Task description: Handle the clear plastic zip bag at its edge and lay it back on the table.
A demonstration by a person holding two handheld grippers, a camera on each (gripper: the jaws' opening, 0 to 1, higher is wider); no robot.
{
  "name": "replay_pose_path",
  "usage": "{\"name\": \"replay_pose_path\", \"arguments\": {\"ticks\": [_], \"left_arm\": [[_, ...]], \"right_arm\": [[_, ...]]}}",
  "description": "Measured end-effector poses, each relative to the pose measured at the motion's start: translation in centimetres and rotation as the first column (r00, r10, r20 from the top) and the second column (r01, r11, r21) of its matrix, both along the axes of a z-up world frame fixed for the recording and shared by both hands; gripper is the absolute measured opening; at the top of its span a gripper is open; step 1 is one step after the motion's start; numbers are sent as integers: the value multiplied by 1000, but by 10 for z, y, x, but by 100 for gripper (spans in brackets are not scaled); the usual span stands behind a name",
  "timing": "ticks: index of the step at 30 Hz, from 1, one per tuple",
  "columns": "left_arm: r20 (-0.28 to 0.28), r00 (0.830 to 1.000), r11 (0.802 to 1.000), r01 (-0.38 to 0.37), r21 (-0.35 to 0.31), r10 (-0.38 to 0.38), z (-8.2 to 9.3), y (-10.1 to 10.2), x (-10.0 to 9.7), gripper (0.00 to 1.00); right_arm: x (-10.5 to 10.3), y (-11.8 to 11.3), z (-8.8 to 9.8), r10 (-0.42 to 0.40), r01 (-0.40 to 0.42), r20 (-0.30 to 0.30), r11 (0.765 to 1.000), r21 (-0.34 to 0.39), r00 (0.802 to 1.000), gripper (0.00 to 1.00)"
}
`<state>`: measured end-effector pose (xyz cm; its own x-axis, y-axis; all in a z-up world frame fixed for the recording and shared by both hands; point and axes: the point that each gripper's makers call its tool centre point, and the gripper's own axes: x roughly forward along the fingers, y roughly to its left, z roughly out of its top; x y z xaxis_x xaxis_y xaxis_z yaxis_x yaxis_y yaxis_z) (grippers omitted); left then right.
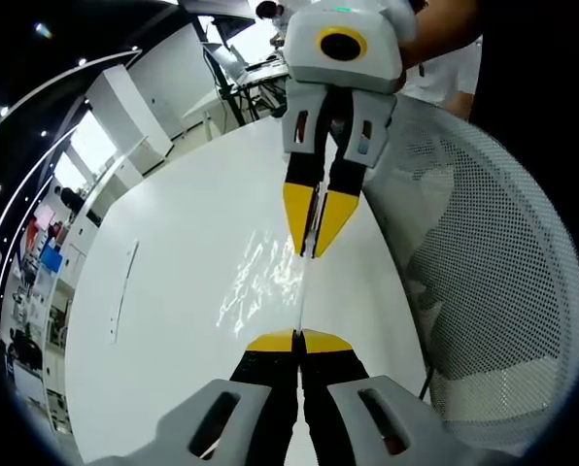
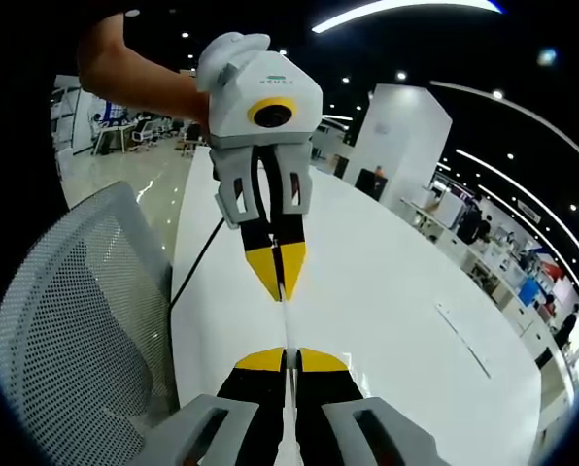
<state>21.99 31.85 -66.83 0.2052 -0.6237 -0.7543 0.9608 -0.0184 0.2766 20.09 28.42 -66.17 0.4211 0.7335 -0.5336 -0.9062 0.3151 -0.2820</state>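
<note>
Both tongs were clamped on opposite edges of the clear zip bag [image 1: 266, 282], the left tongs [image 1: 298, 341] and right tongs [image 2: 287, 359] stretching it taut above the white tabletop [image 1: 163, 320]. Laying it down apparently remained.

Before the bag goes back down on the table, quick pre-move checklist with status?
1. Left gripper shut on the clear zip bag edge: ok.
2. Right gripper shut on the opposite edge: ok, the bag shows as a thin line between the two grippers.
3. Bag held taut between them: ok.
4. White table below free to take it: ok, apart from a thin flat strip off to the side.
5. Mesh chair close beside the table edge: cannot tell if it will interfere.
6. Zip closed: cannot tell.
</note>
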Motion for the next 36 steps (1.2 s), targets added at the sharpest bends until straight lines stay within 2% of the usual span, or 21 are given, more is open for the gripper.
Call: {"name": "replay_pose_path", "arguments": {"ticks": [36], "left_arm": [[-1,1000,1000,-4,3,4,1,1,0,0]], "right_arm": [[0,-4,0,-6,6,-1,1000,2,1000,0]]}}
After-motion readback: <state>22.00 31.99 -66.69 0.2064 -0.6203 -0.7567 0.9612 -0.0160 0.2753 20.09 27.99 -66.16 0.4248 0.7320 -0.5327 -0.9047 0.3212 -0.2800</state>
